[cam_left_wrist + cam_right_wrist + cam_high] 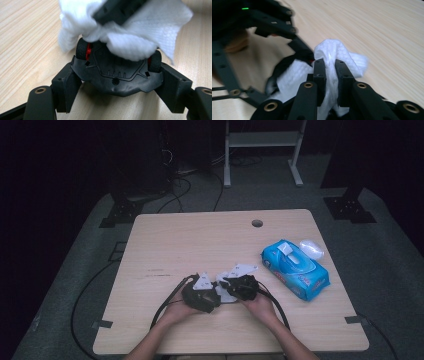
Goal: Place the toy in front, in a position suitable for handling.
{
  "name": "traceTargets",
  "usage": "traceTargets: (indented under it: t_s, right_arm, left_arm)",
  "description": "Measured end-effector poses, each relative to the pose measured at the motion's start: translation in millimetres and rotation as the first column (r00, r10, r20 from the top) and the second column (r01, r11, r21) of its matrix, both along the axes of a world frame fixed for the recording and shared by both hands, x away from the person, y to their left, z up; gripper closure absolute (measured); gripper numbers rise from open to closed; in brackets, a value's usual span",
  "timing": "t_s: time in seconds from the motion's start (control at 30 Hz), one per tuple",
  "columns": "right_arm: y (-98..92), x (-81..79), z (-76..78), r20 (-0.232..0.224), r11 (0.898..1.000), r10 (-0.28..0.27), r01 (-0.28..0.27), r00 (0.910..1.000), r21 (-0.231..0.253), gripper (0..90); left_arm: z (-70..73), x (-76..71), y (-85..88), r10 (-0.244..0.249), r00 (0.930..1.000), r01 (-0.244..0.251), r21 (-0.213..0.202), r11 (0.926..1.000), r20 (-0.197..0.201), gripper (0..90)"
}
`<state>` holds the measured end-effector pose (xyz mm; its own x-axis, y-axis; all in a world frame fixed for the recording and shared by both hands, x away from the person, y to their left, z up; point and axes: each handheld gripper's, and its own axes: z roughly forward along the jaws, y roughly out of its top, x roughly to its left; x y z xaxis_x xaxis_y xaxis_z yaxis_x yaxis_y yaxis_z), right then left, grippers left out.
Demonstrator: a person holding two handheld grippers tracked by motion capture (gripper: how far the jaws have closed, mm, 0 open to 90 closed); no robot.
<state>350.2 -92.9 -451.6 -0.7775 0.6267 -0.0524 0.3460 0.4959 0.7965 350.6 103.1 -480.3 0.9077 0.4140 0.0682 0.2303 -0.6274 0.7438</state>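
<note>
From the high view, I see a light wooden table [165,245] with my two hands meeting near its front edge. My left gripper [212,299] and right gripper [227,283] sit close together, almost touching, with a white wipe [226,293] between them. To the right, well apart from the grippers, lies a blue pack of wet wipes [295,269], its lid flipped open, with a small clear wrapper [312,248] just beside its far end. A round hole [257,223] sits near the table's far edge.

In the left gripper view, my left gripper [117,77] has its two black jaws closed around a black toy car [117,72], gripping it on both sides. Red hubs show inside the car's black wheels. The white wipe [150,27] drapes over the far part of the car, pressed there by the other gripper's dark tip.

In the right gripper view, my right gripper [330,71] has its jaws narrowed onto a bunched fold of the white wipe [329,51], which rises between and above them. The wipe rests against the toy car [283,65], with the left gripper's black frame blurred behind.
</note>
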Motion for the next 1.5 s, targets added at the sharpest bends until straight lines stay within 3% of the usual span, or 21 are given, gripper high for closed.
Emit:
traceTargets:
  t_s: [0.07, 0.13, 0.2, 0.27, 0.37, 0.47, 0.6, 0.73, 0.83, 0.87, 0.93, 1.13, 1.27, 1.4, 1.5]
  right_arm:
    - [-8.8, 6.3, 0.6, 0.007, 0.998, -0.059, 0.059, 0.9983, 0.002, 80.1]
    - [-19.1, 10.9, 0.5, -0.023, 0.994, -0.102, 0.103, 0.9945, 0.034, 80.2]
    - [-22.0, 11.6, -0.5, -0.036, 0.993, -0.103, 0.105, 0.994, 0.056, 80.2]
    - [-13.8, 6.8, -1.7, -0.032, 0.997, -0.051, 0.053, 0.9982, 0.062, 80.1]
    - [-0.1, 2.6, -1.4, 0.01, 1.0, -0.017, 0.017, 0.9998, 0.017, 79.9]
    - [-7.4, 8.4, 0.2, -0.004, 0.999, -0.048, 0.048, 0.9988, 0.018, 79.9]
    - [-40.9, 12.9, 0.0, -0.04, 0.989, -0.137, 0.139, 0.9898, 0.057, 79.9]
    - [-42.0, 8.6, 0.7, -0.02, 0.987, -0.158, 0.159, 0.9872, 0.034, 80.0]
    - [-36.2, 5.1, 0.1, -0.043, 0.994, -0.1, 0.102, 0.9941, 0.051, 80.0]
    - [-33.0, 3.6, -0.5, -0.045, 0.995, -0.081, 0.083, 0.9957, 0.05, 79.9]
    - [-29.6, 2.7, -1.3, -0.031, 0.997, -0.072, 0.074, 0.9969, 0.035, 80.0]
    - [-31.4, 4.1, -3.2, -0.028, 0.998, -0.045, 0.047, 0.9986, 0.045, 80.0]
    - [-28.3, 2.5, -3.9, 0.001, 1.0, -0.017, 0.017, 0.9999, 0.025, 80.1]
    - [-25.5, 1.1, -4.3, -0.009, 0.999, 0.03, -0.029, 0.9995, 0.034, 80.3]
    - [-22.4, 0.3, -3.3, -0.016, 0.999, 0.039, -0.038, 0.9991, 0.028, 80.2]
  left_arm:
    - [0.2, 0.0, 0.1, -0.001, 1.0, 0.001, 0.003, 1.0, 0.002, 25.8]
    - [-0.1, 0.1, -0.6, -0.002, 1.0, 0.002, -0.002, 1.0, 0.001, 25.8]
    - [0.0, 0.5, -1.4, -0.008, 1.0, 0.008, 0.001, 1.0, 0.005, 25.8]
    - [0.1, 0.7, -1.7, -0.011, 0.9999, 0.011, 0.003, 0.9999, 0.006, 25.8]
    - [0.2, 0.4, -0.3, -0.004, 1.0, 0.004, 0.0, 1.0, 0.0, 25.8]
    - [0.5, 1.2, 2.4, -0.006, 1.0, 0.006, 0.005, 1.0, 0.001, 25.8]
    - [0.6, 1.6, 2.6, -0.011, 0.9999, 0.011, 0.008, 0.9999, 0.005, 25.9]
    - [0.9, 2.7, 4.8, 0.003, 1.0, -0.003, 0.008, 1.0, 0.004, 26.9]
    - [0.7, 3.5, 12.9, 0.027, 0.999, -0.027, -0.016, 0.9995, 0.035, 45.0]
    - [1.0, 5.4, 14.8, 0.034, 0.9994, -0.034, -0.044, 0.9985, 0.009, 44.2]
    - [2.4, 6.8, 14.5, 0.027, 0.9996, -0.027, -0.057, 0.998, -0.004, 39.0]
    - [-0.1, 7.9, 1.5, 0.023, 0.9997, -0.023, -0.013, 0.9997, 0.0, 19.9]
    - [0.1, 11.4, 0.0, 0.049, 0.9988, -0.049, -0.028, 0.9984, -0.003, 15.8]
    - [3.1, 11.7, 1.4, 0.058, 0.9983, -0.058, -0.055, 0.9968, 0.002, 13.5]
    - [3.5, 10.6, 0.7, 0.052, 0.9985, -0.052, -0.038, 0.9979, 0.015, 13.6]
